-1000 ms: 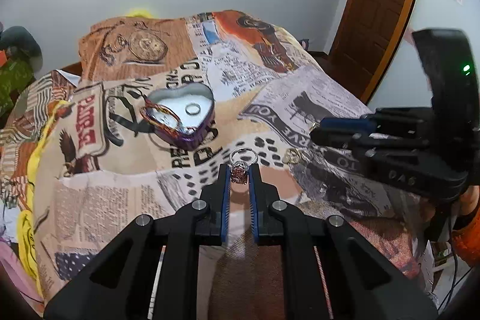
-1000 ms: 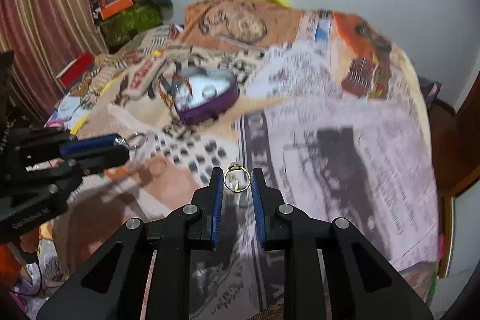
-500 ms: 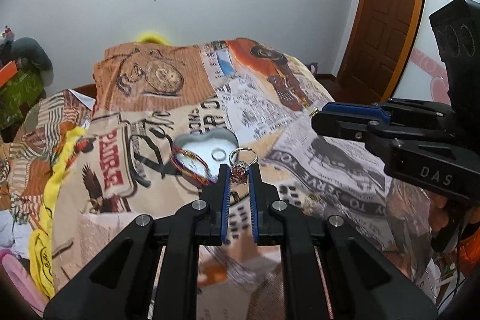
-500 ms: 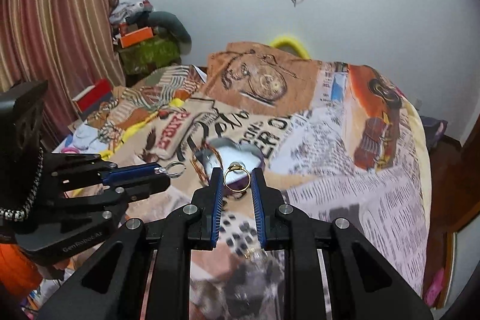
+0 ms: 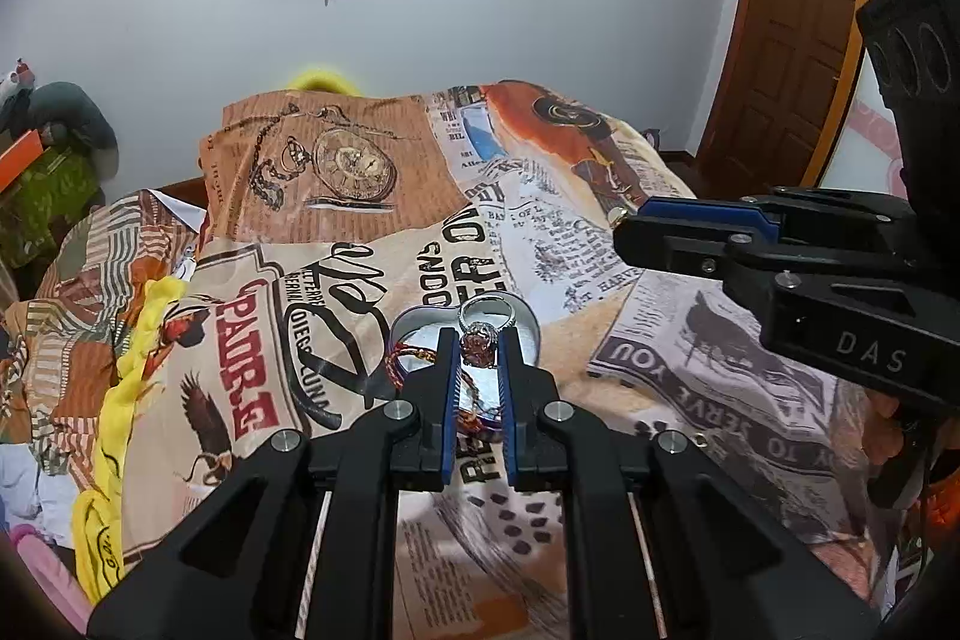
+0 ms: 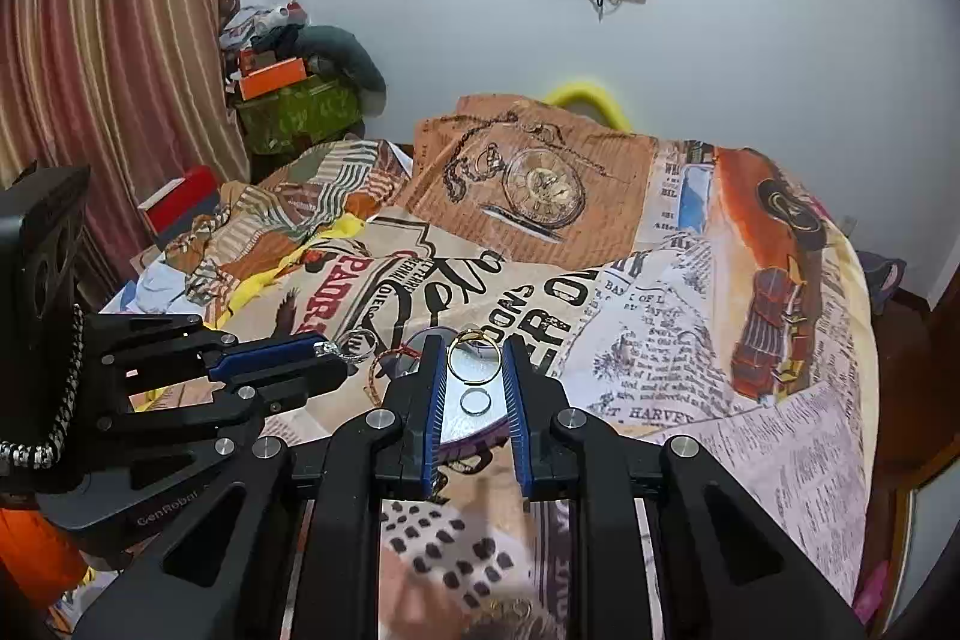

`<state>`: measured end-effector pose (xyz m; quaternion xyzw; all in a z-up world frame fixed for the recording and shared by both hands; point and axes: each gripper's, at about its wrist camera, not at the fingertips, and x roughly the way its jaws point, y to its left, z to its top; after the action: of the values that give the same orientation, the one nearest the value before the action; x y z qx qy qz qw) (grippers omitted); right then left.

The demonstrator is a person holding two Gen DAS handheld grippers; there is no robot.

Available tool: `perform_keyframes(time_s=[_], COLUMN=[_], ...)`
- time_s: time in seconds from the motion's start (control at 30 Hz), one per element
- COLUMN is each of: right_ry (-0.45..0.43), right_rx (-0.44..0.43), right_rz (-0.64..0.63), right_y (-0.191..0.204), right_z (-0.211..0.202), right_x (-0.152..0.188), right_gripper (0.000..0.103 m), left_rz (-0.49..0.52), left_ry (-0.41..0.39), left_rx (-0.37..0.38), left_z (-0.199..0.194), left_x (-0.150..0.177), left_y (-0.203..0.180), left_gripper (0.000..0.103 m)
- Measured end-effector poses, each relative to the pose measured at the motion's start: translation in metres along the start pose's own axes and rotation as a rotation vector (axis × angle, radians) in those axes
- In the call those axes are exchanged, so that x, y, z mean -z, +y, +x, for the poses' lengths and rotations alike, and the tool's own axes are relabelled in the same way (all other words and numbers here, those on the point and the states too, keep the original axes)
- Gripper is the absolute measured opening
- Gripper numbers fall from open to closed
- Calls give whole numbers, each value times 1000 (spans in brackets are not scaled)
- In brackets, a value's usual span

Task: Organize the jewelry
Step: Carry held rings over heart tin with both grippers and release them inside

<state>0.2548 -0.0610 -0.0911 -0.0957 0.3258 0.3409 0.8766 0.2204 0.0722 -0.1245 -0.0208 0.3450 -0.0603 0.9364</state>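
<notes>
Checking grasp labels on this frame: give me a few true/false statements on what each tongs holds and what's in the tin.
1. The left tongs grip a silver ring with a reddish stone. True.
2. The right tongs are empty. False: they pinch a thin gold ring.
3. The heart-shaped tin has its lid on. False: it is open.
4. A small plain ring lies inside the tin. True.
5. The tin sits on a bare wooden table. False: it rests on a printed bedspread.

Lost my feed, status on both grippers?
Left gripper shut on stone ring. Right gripper shut on gold ring. Both over heart-shaped tin. Nothing in the way.
</notes>
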Motion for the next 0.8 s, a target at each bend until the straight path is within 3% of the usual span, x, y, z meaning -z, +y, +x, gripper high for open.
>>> perform_keyframes(time_s=[0.8], right_ry=[230], right_rx=[-91], right_rz=[76], right_y=[-24], right_z=[93], right_x=[5], right_gripper=[17], left_rz=[8], left_ry=[162], left_rx=[29], left_z=[86], left_x=[4], left_y=[22], left_gripper=[10])
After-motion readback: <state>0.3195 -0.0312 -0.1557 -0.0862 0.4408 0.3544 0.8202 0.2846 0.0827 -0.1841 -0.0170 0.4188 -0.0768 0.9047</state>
